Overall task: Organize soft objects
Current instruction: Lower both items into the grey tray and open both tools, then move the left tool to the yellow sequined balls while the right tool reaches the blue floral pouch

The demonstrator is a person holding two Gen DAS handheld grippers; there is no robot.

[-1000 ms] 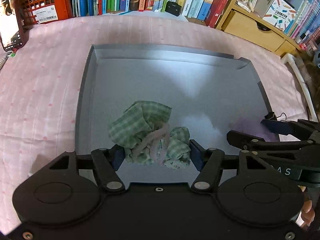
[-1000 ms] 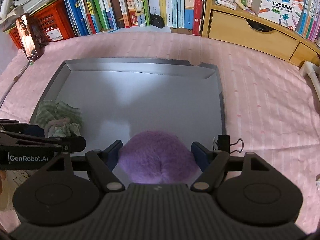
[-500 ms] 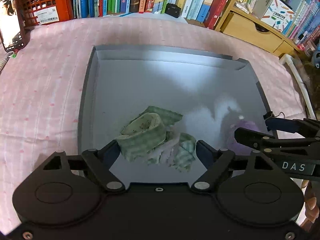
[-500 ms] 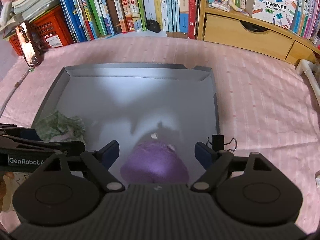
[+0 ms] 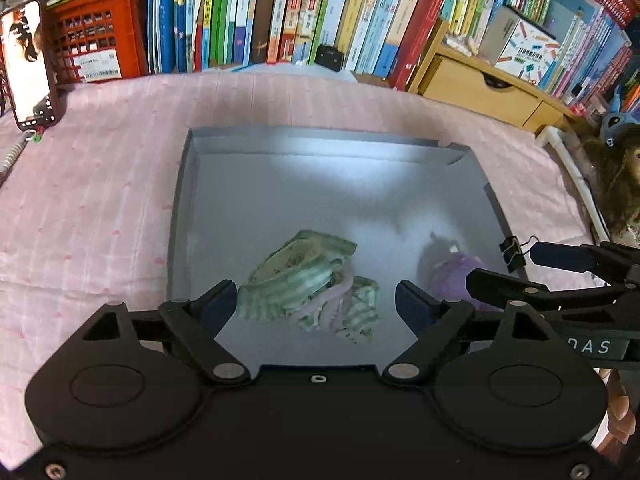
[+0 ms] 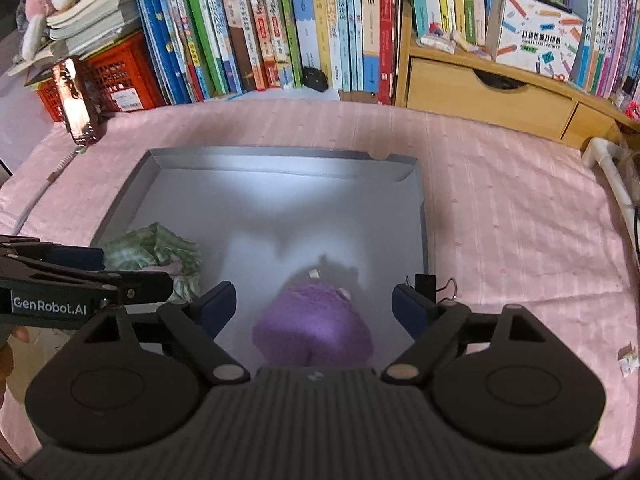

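Note:
A crumpled green checked cloth point(image 5: 308, 284) with pale pink strands lies on the floor of the grey tray point(image 5: 320, 184), near its front. My left gripper point(image 5: 316, 304) hovers just above it, jaws opening, pads clear of the cloth. To the right, a fuzzy purple soft object point(image 6: 314, 326) rests in the same tray point(image 6: 280, 208). My right gripper point(image 6: 314, 306) hangs over it, jaws still opening, pads apart from the fluff. The purple object point(image 5: 452, 276) and the right gripper point(image 5: 532, 272) also show in the left wrist view; the cloth point(image 6: 160, 250) shows in the right wrist view.
The tray sits on a pink bedspread point(image 5: 92, 208). A row of books point(image 5: 304, 12), a red crate point(image 5: 96, 44), a phone point(image 5: 30, 64) and a wooden drawer unit point(image 6: 488, 100) line the back. A binder clip point(image 6: 434, 286) grips the tray's right rim.
Both grippers have opened and lifted a little. The green cloth dropped free and spread on the tray; the purple object, formerly between the right pads, now lies loose below them.

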